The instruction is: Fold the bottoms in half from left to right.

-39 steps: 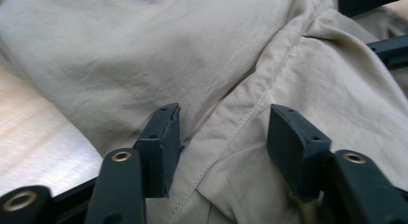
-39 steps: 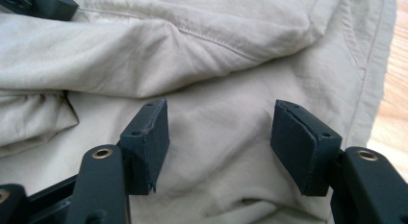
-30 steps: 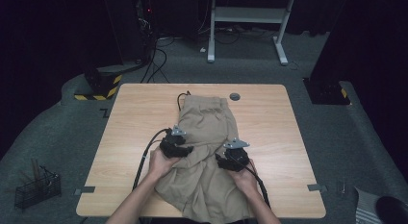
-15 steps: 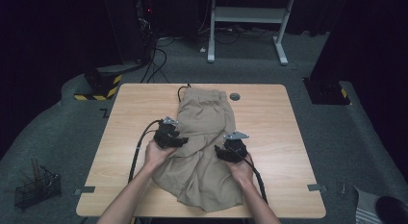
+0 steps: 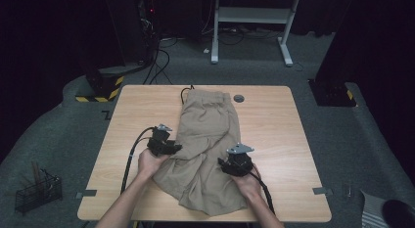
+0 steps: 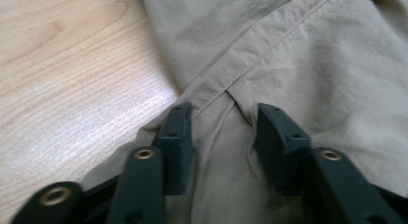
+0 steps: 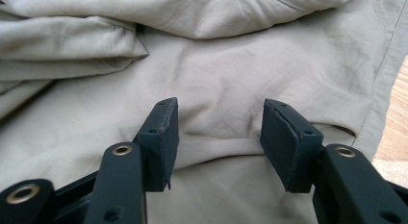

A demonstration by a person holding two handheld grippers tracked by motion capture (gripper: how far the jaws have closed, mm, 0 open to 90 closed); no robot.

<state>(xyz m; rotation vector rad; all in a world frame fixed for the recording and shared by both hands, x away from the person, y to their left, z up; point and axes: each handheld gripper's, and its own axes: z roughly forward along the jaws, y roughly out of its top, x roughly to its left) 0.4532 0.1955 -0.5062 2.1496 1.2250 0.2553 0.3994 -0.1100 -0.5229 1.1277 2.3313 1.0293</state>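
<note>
Khaki trousers (image 5: pixel 208 130) lie lengthwise down the middle of the wooden table (image 5: pixel 279 125), rumpled at the near end. My left gripper (image 5: pixel 175 148) sits at the cloth's left edge. Its jaws have just been closing and stand apart, astride a raised fold with a stitched seam (image 6: pixel 250 65). In the left gripper view, the left gripper (image 6: pixel 223 132) has cloth bunched in the gap. My right gripper (image 5: pixel 229 161) rests on the trousers' right side. In the right gripper view, the right gripper (image 7: pixel 219 132) stands with jaws apart over a low ridge of fabric (image 7: pixel 216 75), also just closing.
A small dark disc (image 5: pixel 239 98) lies on the table beside the far end of the trousers. A black cable loop (image 5: pixel 186 92) shows at the far left corner of the cloth. A wire basket (image 5: pixel 36 189) stands on the floor at left.
The near end of the trousers, which hung over the front edge, now lies on the table. My left gripper has shifted left to the cloth's edge. The right gripper has stayed put.
</note>
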